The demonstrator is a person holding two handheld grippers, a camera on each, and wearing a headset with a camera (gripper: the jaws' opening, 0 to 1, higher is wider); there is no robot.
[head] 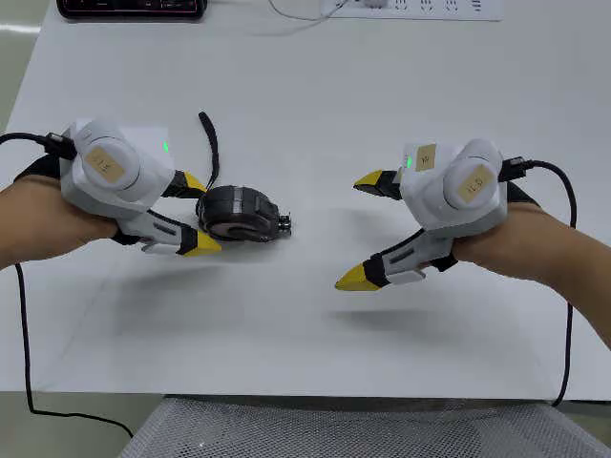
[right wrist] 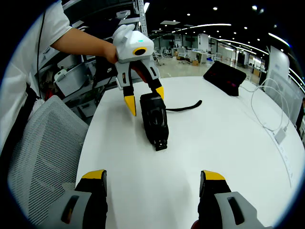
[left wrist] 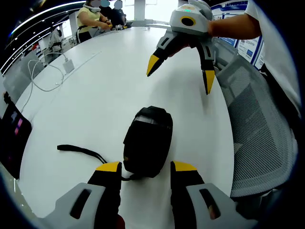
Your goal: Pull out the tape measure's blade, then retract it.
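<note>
A black tape measure (head: 239,212) is seen on the white worktop (head: 315,324), left of the middle in the head view. Its black wrist strap (head: 210,143) trails away behind it.

The left gripper (head: 200,214) is held at the case's rear end with its jaws apart, one yellow tip on either side of the case. In the left gripper view a sliver of worktop is seen between one tip and the case. Contact at the other tip cannot be made out, as the tip and the dark case run together there.

A small metal end piece (head: 284,224) sits at the case's front, on the side facing the right gripper (head: 360,229). Its detail is too small to be read.

The right gripper is held well apart from the tape measure, its jaws spread wide with nothing between them.

At the top edge of the head view a dark device (head: 129,8) and a white power strip (head: 430,8) are cut off. At the bottom edge only part of a mesh chair (head: 334,429) is shown. Both forearms are cropped by the sides of the head view.
</note>
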